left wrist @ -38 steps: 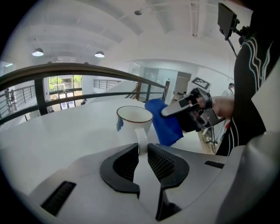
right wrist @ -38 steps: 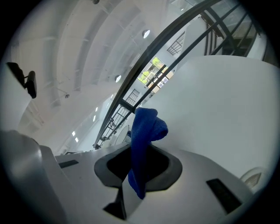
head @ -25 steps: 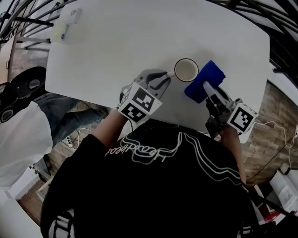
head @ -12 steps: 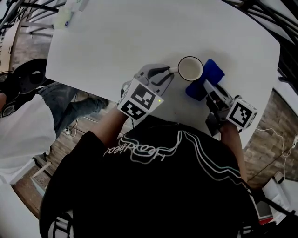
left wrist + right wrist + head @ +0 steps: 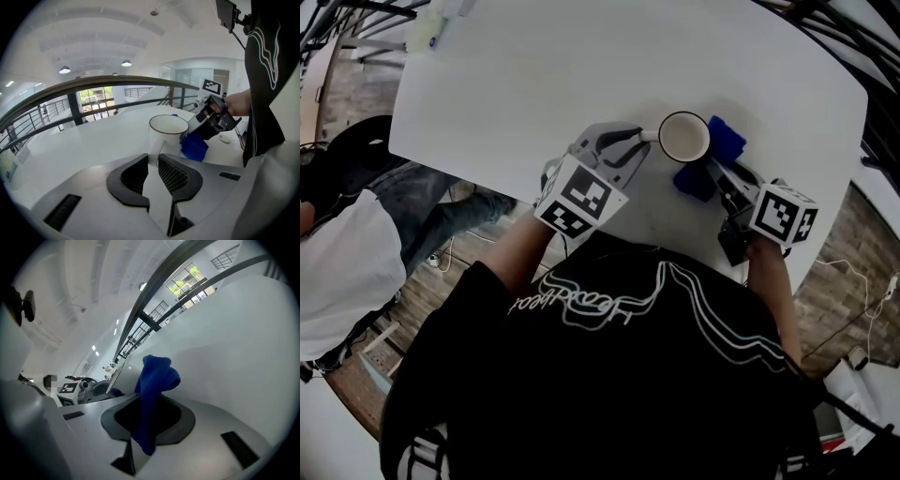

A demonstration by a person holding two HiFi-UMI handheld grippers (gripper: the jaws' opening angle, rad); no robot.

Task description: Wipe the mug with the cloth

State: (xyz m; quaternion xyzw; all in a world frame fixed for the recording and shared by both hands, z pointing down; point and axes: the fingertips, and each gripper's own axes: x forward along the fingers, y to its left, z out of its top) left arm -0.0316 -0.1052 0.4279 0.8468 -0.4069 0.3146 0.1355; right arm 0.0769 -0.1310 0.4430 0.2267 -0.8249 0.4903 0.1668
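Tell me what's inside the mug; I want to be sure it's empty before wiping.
In the head view the mug shows only a bare pale inside, with nothing in it. In the left gripper view its wall hides the interior. The cloth lies outside, beside it.

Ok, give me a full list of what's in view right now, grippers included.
mug: one, white with a dark rim, standing on the table towards its near right side
cloth: one, blue, right beside the mug on its right
small object: one, pale, at the table's far left corner; too small to identify
table: one, white, fills the upper part of the head view
bystander: one, white top and jeans, left of the table
left gripper: one, grey, jaws shut on the mug's handle
right gripper: one, dark, jaws shut on the cloth
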